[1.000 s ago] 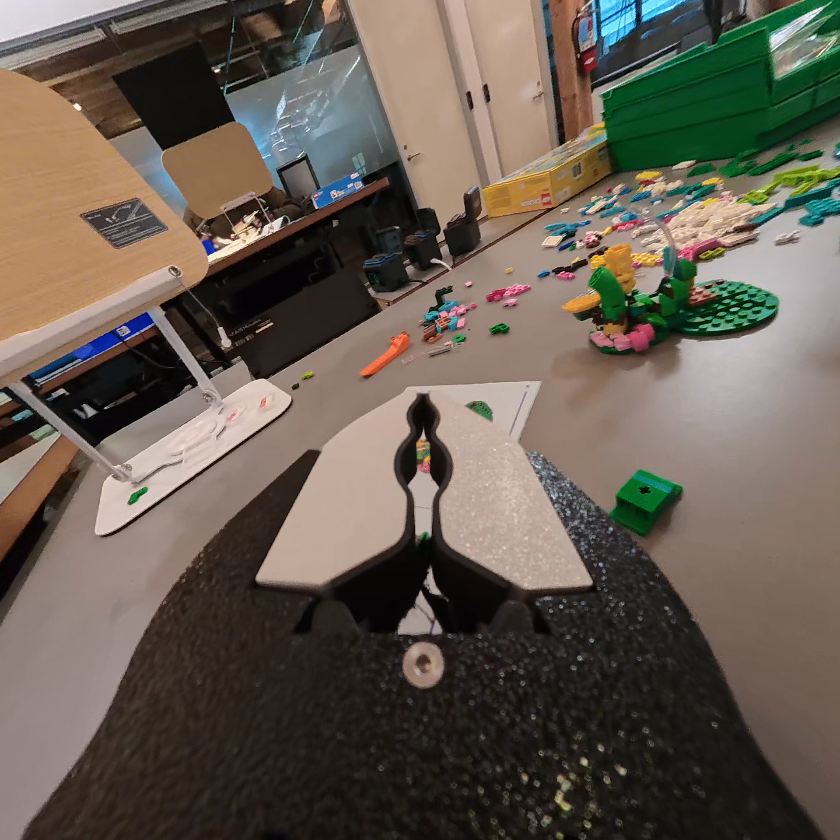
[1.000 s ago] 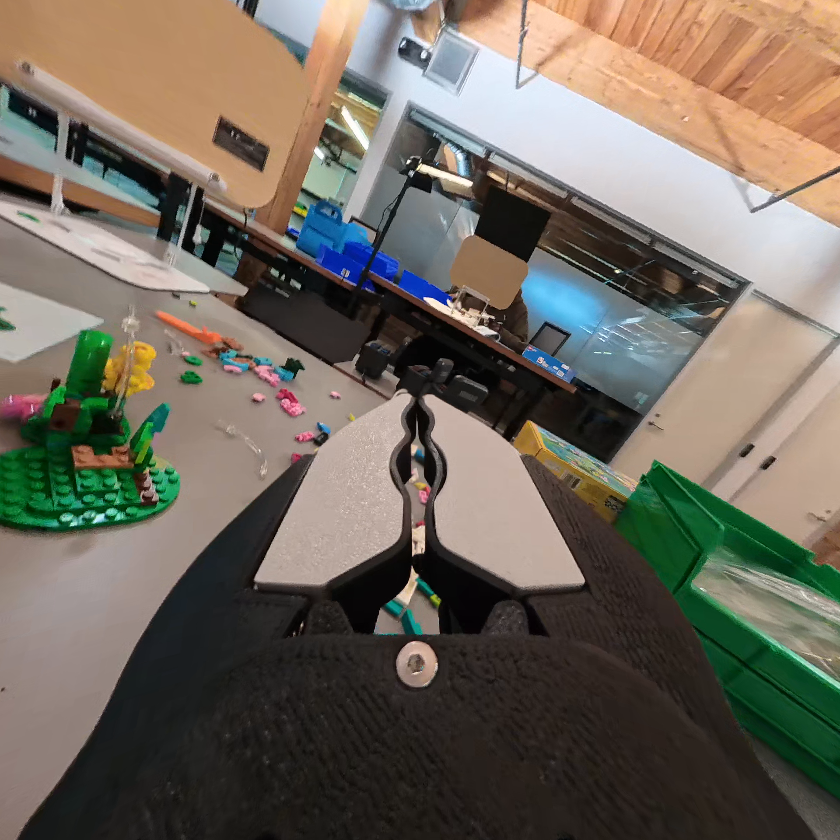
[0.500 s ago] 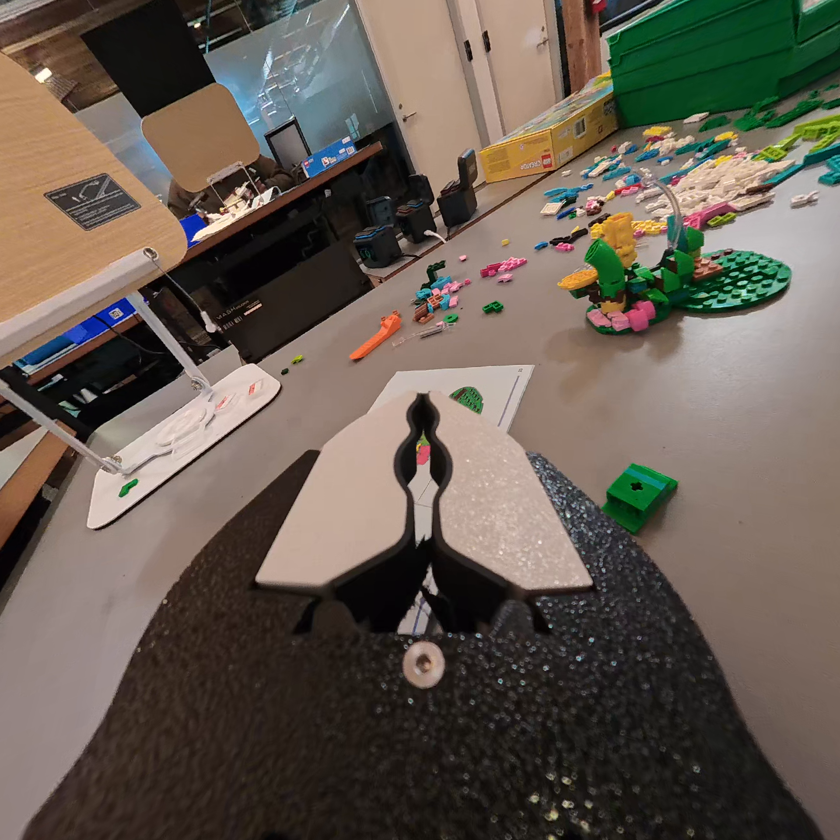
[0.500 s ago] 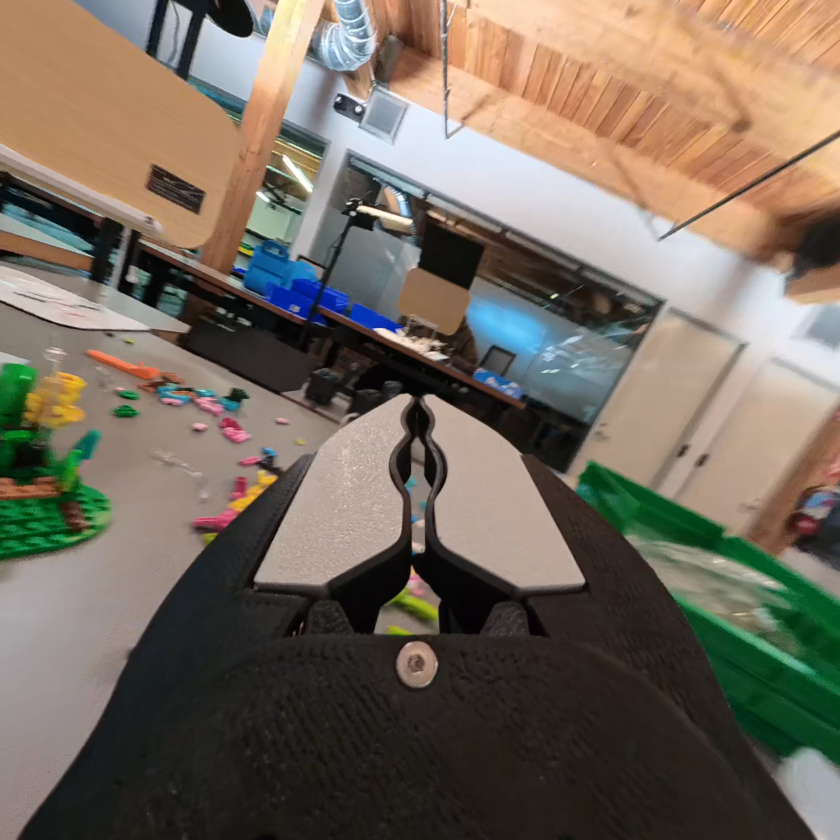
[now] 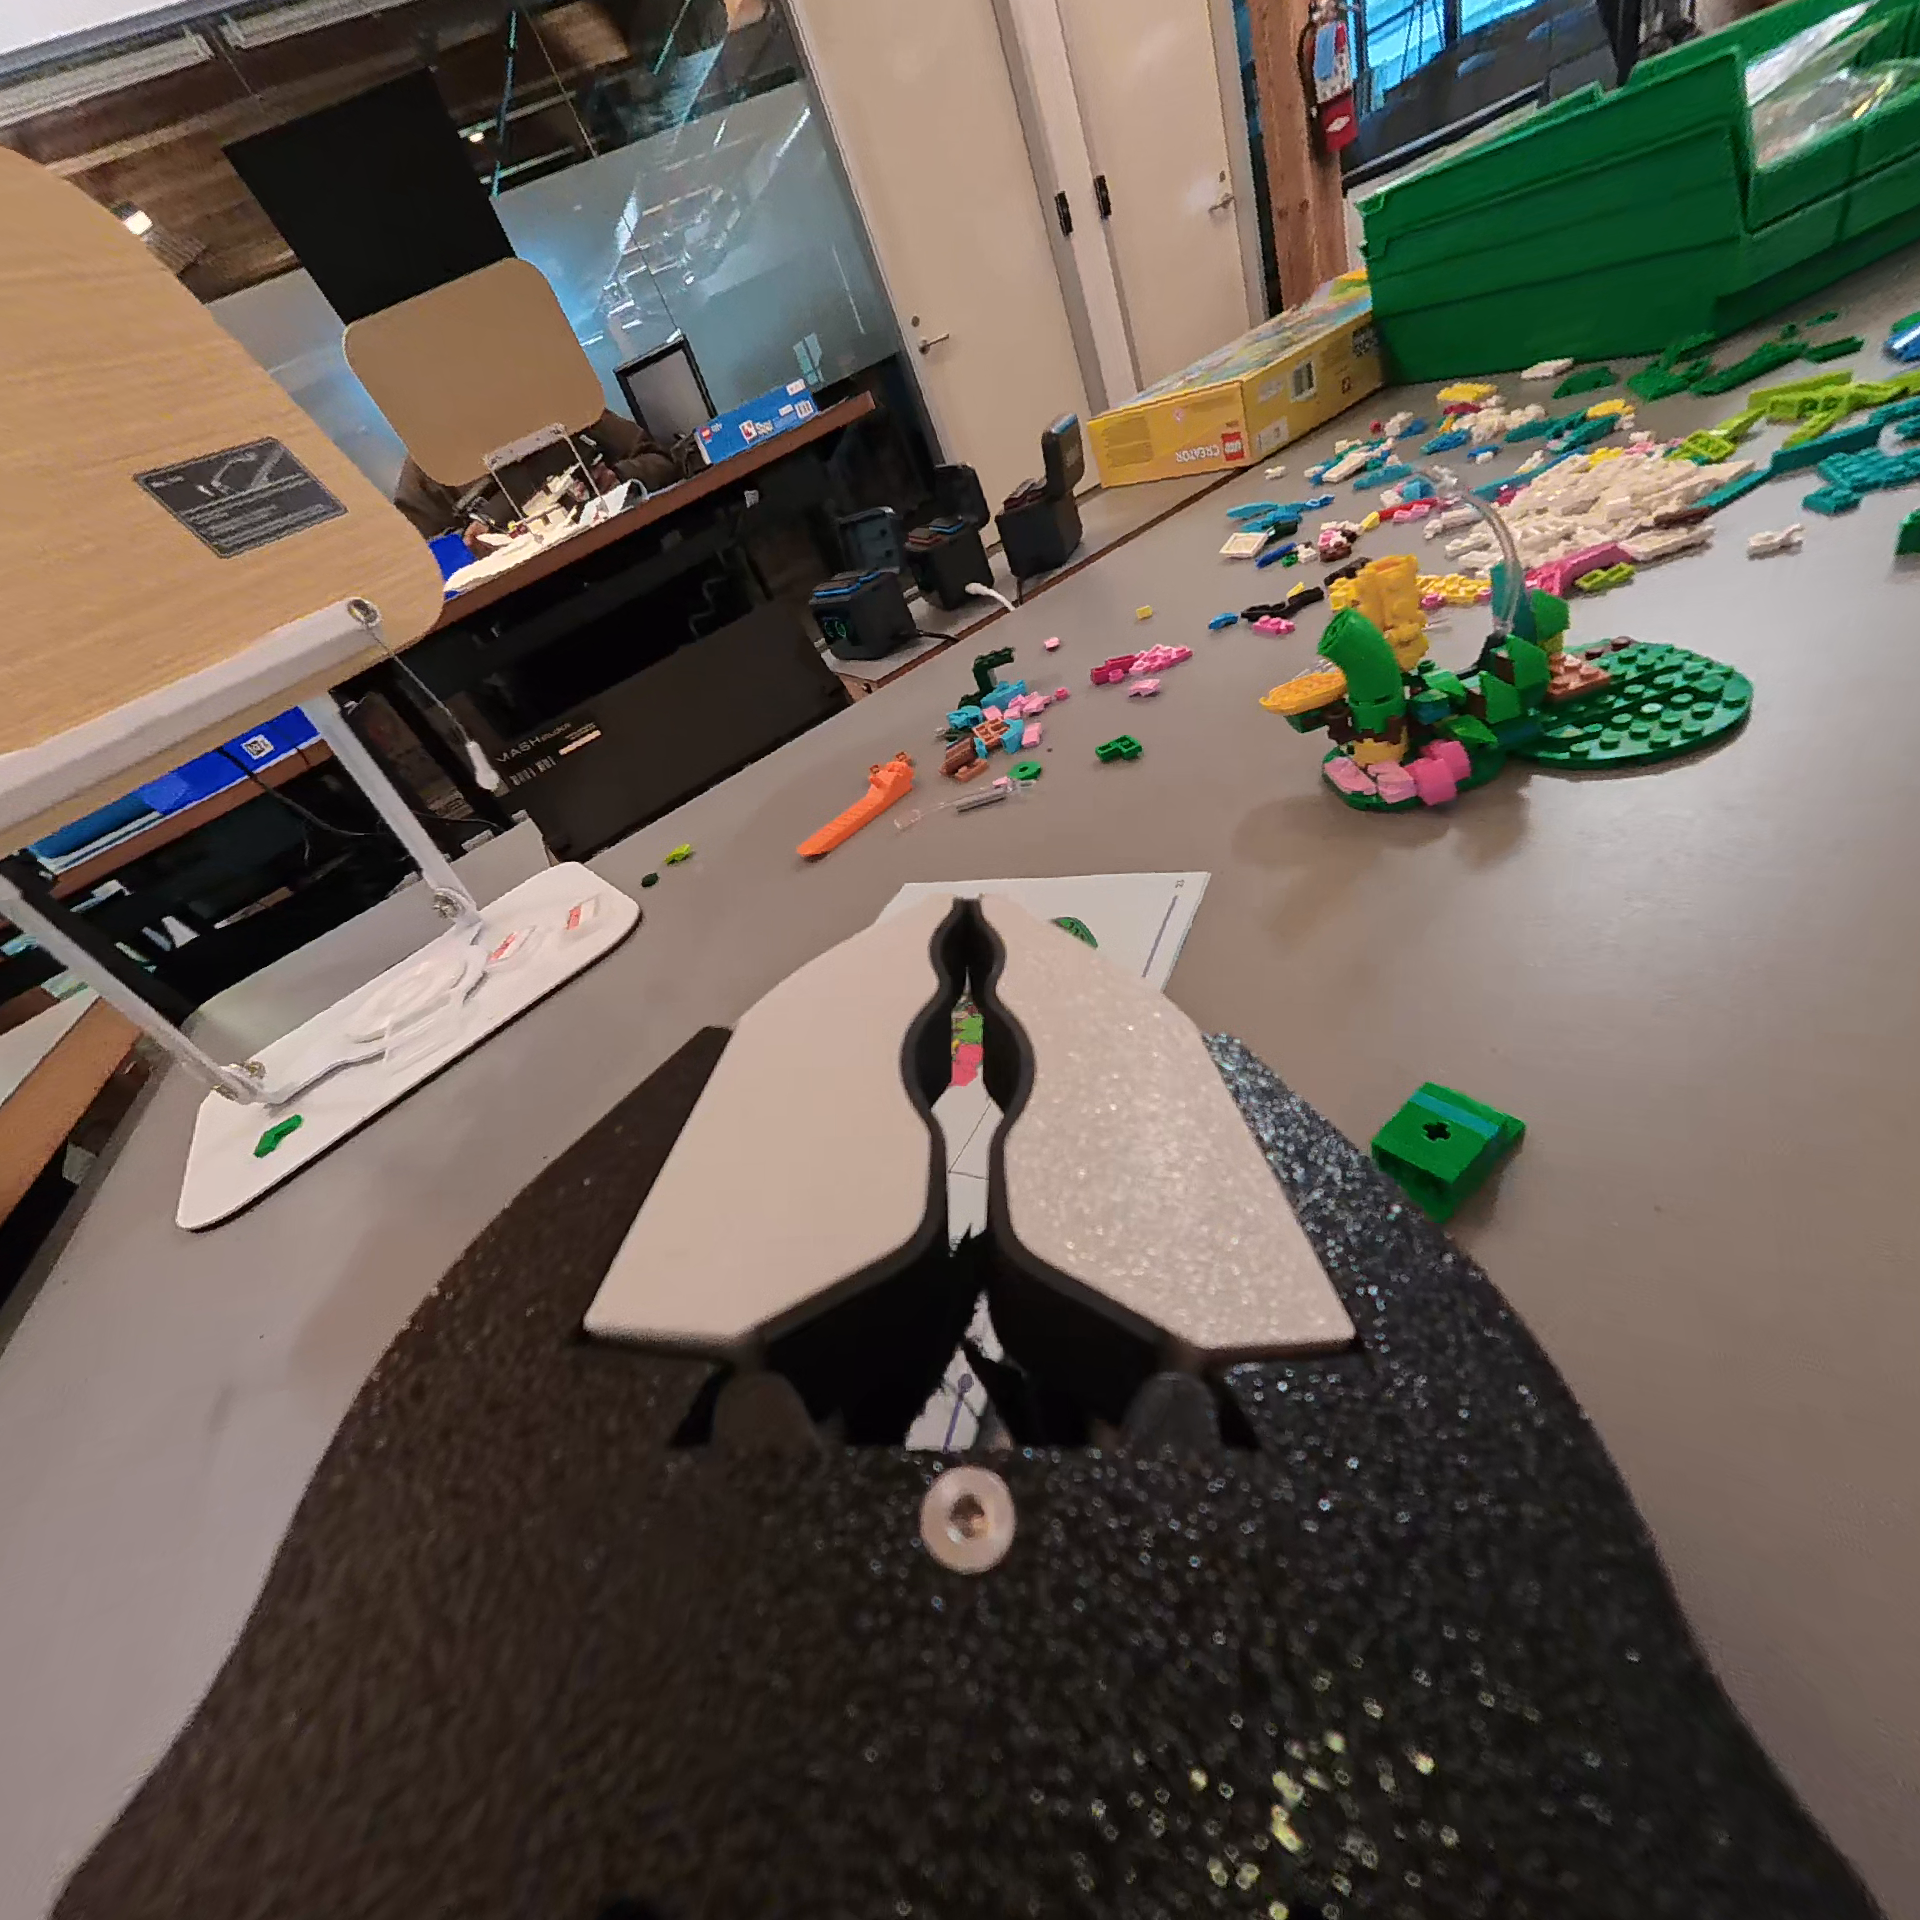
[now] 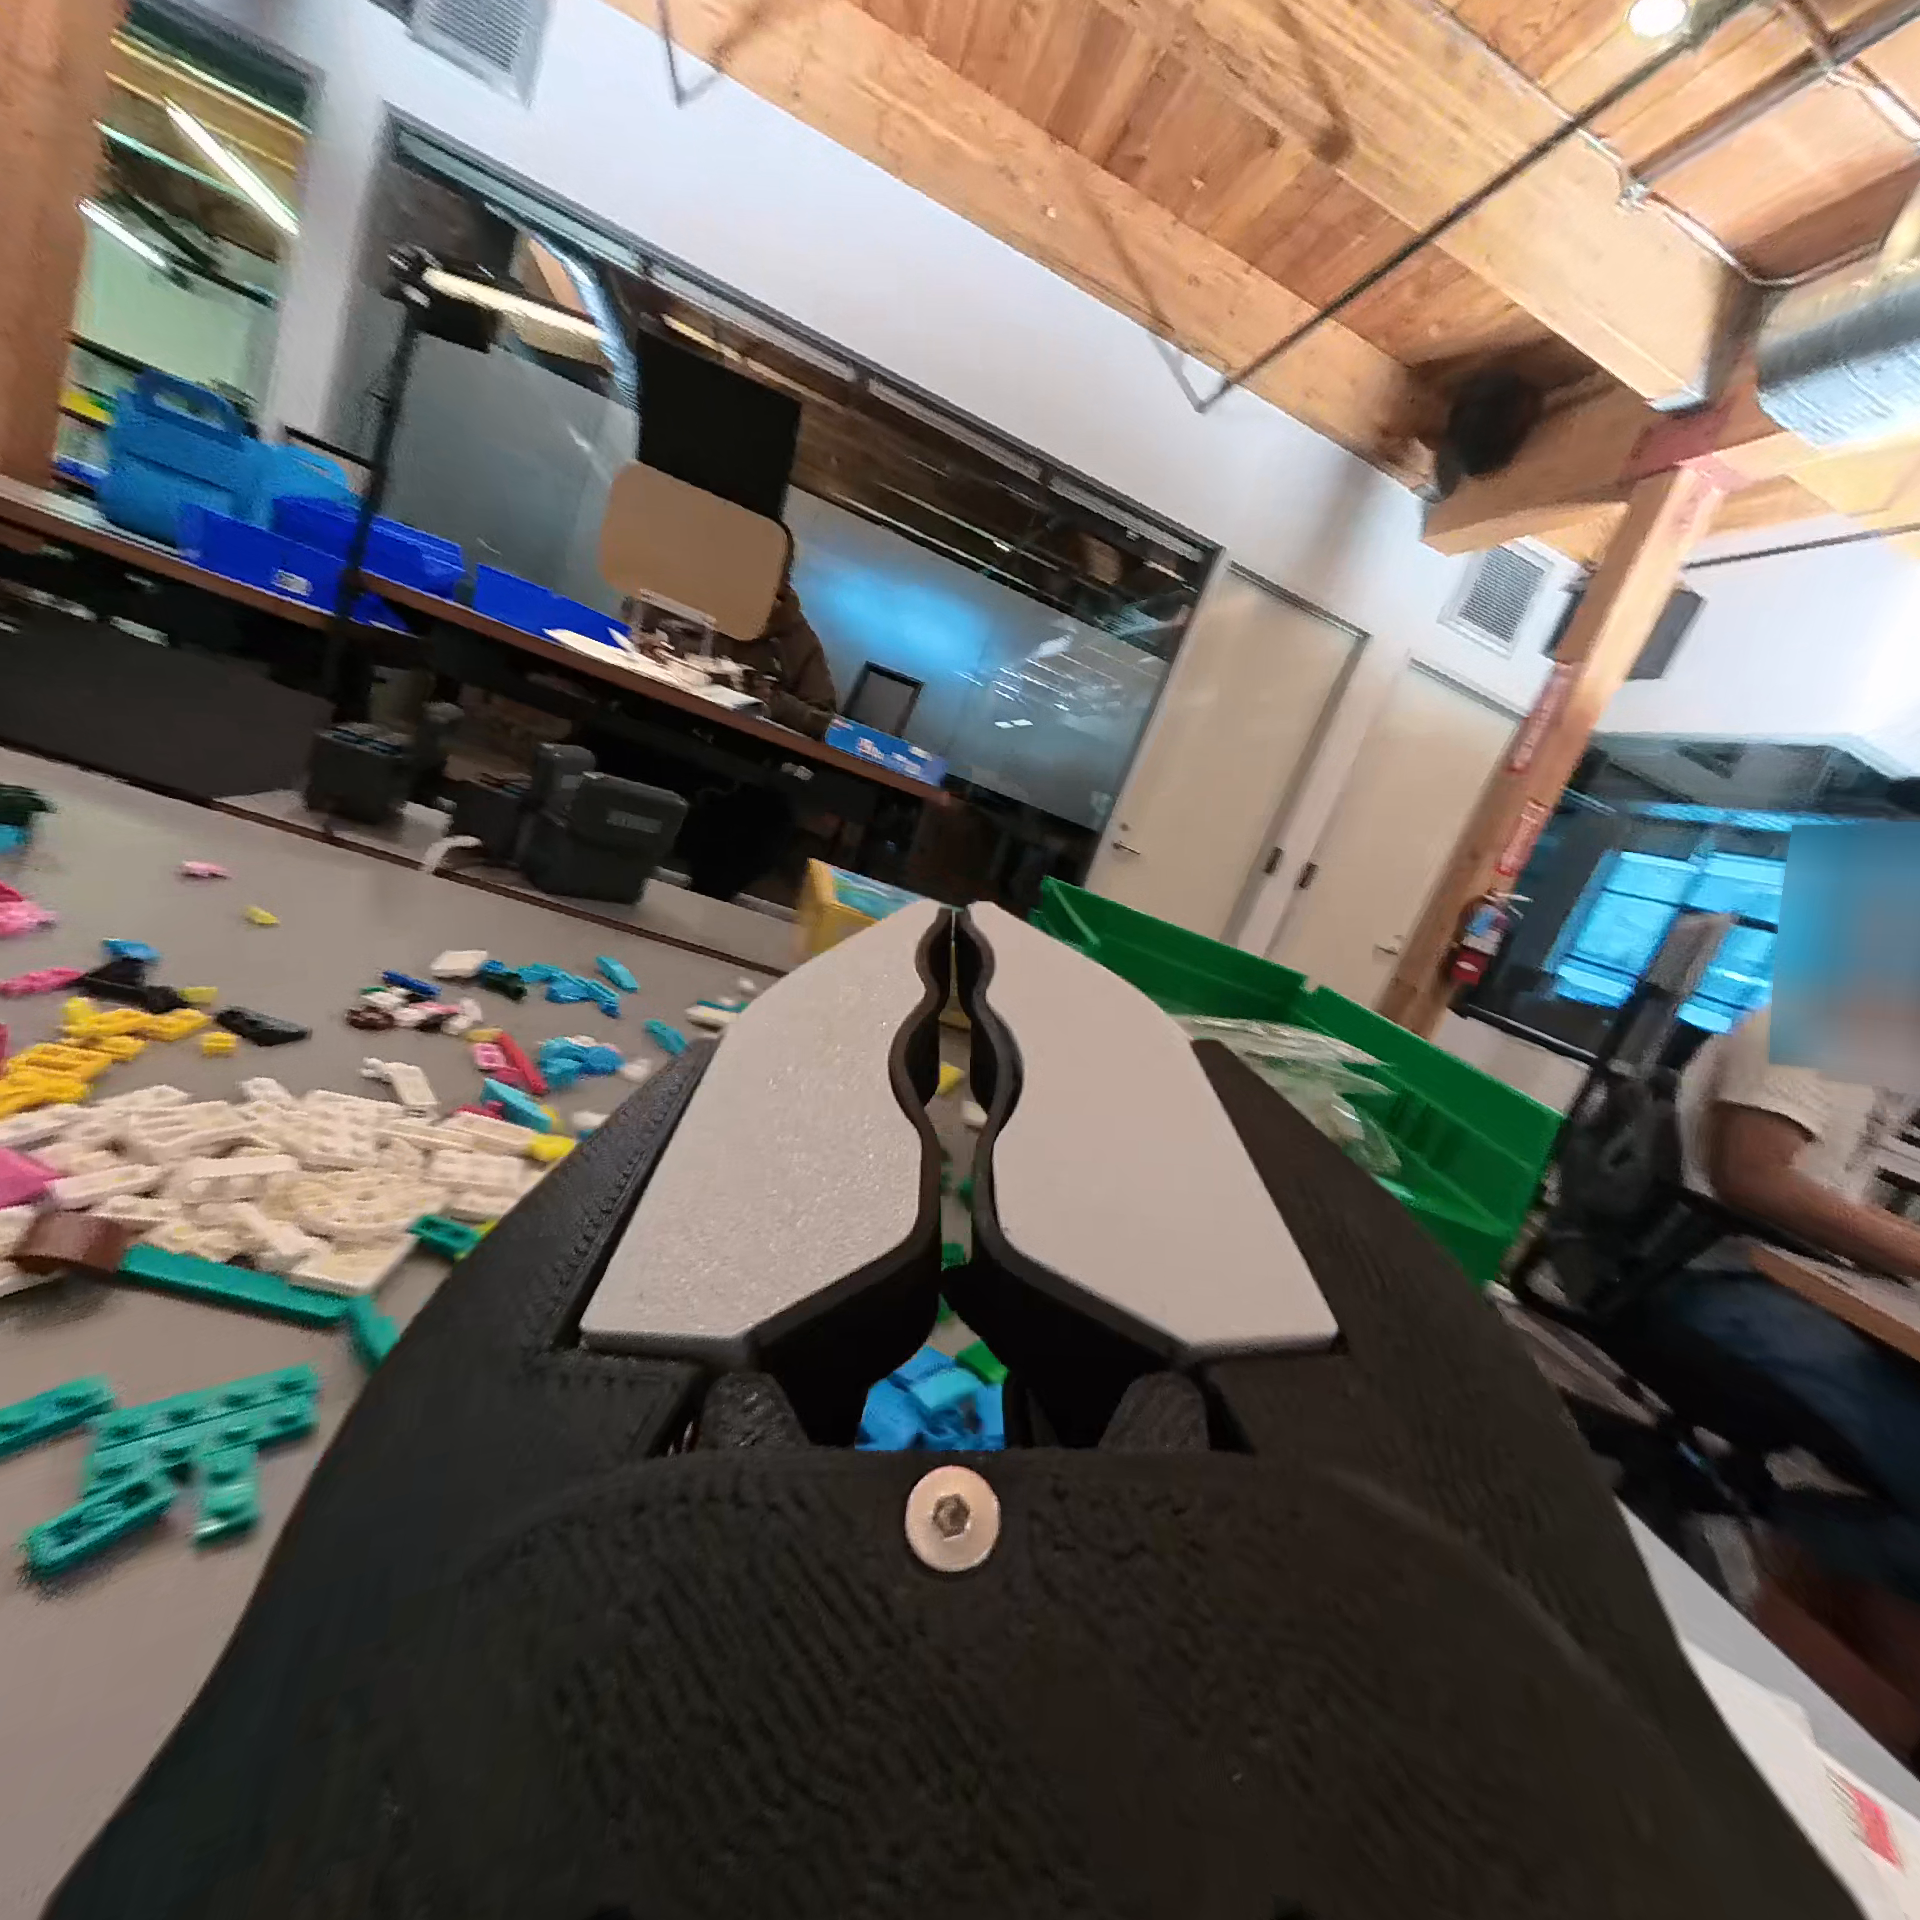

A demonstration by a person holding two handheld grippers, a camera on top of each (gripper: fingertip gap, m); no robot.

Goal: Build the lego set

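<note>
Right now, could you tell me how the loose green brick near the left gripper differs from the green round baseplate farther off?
The green brick is a small, chunky block, lying alone on bare table and tipped on its side; the round baseplate is wide, flat and studded. The brick carries nothing, while the baseplate adjoins a built plant model. Both are green and rest on the grey table.

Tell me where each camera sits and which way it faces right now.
Left wrist view: on the left gripper, low over the grey table, facing a paper sheet and brick model; its shut fingers show.
Right wrist view: on the right gripper, tilted up over white bricks toward green bins; shut fingers show.
Shared: table, bins, yellow box.
</note>
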